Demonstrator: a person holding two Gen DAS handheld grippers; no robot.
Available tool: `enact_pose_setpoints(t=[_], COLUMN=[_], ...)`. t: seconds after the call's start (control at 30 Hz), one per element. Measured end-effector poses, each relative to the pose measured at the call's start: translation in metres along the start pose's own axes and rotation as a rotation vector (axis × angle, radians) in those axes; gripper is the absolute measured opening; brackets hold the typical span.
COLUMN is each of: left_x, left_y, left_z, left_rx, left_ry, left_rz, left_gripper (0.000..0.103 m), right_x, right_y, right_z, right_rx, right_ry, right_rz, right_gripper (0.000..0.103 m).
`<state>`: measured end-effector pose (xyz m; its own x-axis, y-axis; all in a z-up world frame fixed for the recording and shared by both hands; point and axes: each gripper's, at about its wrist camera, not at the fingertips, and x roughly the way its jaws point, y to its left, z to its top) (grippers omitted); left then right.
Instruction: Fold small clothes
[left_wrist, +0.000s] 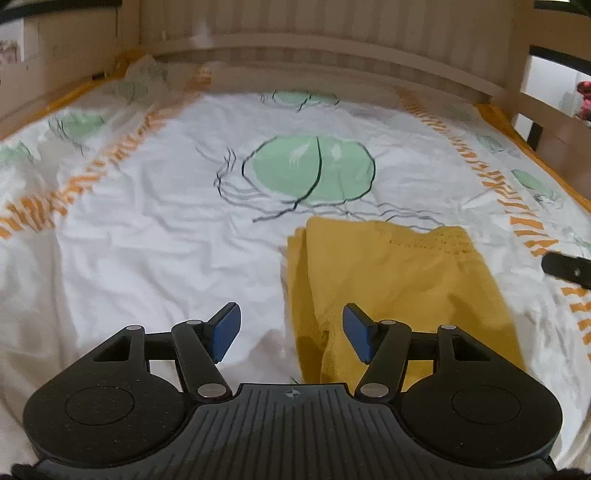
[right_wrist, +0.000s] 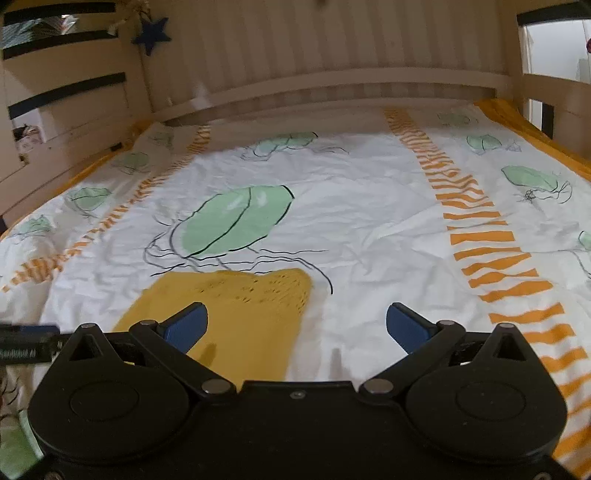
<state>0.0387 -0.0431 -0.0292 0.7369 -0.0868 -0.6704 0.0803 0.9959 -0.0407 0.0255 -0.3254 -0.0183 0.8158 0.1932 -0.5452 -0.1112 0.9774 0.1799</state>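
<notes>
Left hand-held gripper (left_wrist: 291, 332) gaping, nothing pinched — right hand-held gripper (right_wrist: 297, 328) likewise spread wide and empty. Folded mustard-yellow garment (left_wrist: 391, 288) flat on bed's white duvet cover (left_wrist: 147, 240) — green-and-orange print — below both, touching neither. Wooden bed frame (left_wrist: 314, 55) beyond.

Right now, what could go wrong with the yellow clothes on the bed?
The folded yellow garment lies loose, since both the left gripper and right gripper are open and empty, so its layers might spring apart. The bedsheet underneath is wrinkled and soft, so a low pass could snag it and drag the fold crooked.
</notes>
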Motion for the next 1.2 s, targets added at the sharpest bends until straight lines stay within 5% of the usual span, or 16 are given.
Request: enact_pose_setpoints(t=[0.2,0.43,0.63,1.2], left_x=[-0.022,-0.019,-0.016,-0.015], left_y=[-0.008,-0.008,-0.007,-0.005], left_z=[-0.001,-0.011,-0.024,-0.043], left_rx=[0.05,0.004,-0.015,-0.012], left_ry=[-0.014,0.114,0.185,0.254], left_rz=[0.044,-0.006,0.001,0.028], left_gripper=[0.059,0.059,0.059,0.059], right_x=[-0.03,-0.042,-0.041,-0.037], right_y=[0.009,0.026,0.018,0.05], right_z=[-0.01,-0.023,-0.036,-0.055], right_rx=[0.018,0.043,0.161,0.028], right_ry=[0.012,0.114,0.182,0.242], right_rz=[0.032,-0.178,-0.056,-0.083], right_gripper=[0.102,0.102,0.102,0.102])
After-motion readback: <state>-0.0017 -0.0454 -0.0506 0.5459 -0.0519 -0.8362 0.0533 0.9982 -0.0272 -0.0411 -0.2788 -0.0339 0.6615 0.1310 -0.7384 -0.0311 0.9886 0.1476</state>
